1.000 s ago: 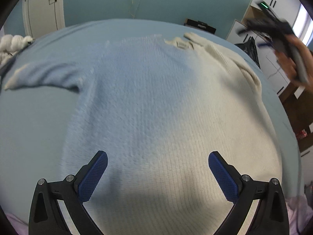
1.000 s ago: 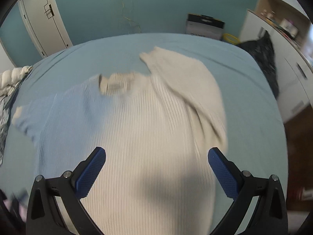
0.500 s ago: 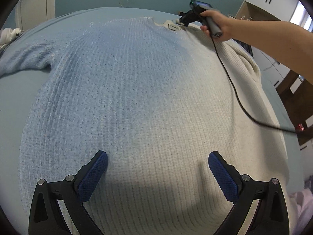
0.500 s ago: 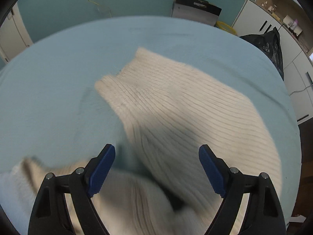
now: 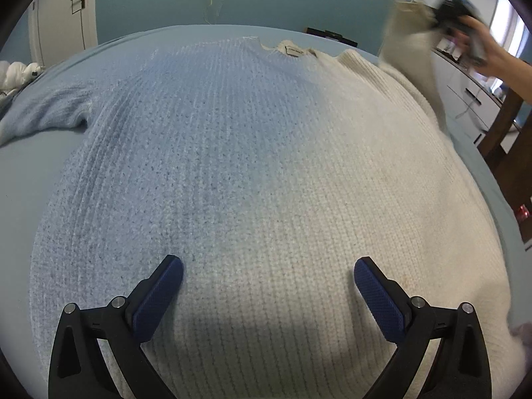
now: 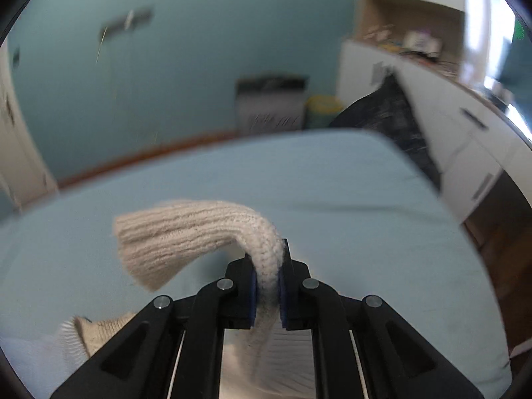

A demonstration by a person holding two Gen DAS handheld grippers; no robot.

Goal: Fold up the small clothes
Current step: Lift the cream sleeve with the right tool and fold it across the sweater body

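Right wrist view shows the right gripper (image 6: 267, 286) with its jaws just closed, pinching the cream sleeve (image 6: 186, 232) of the sweater; the cuff end arches up and droops to the left above the light blue bedsheet (image 6: 349, 199). From the left wrist camera, the blue-to-cream knit sweater (image 5: 259, 173) lies spread flat on the bed, collar at the far side. The left gripper (image 5: 267, 286) hovers over its lower part, jaws wide, gripping nothing.
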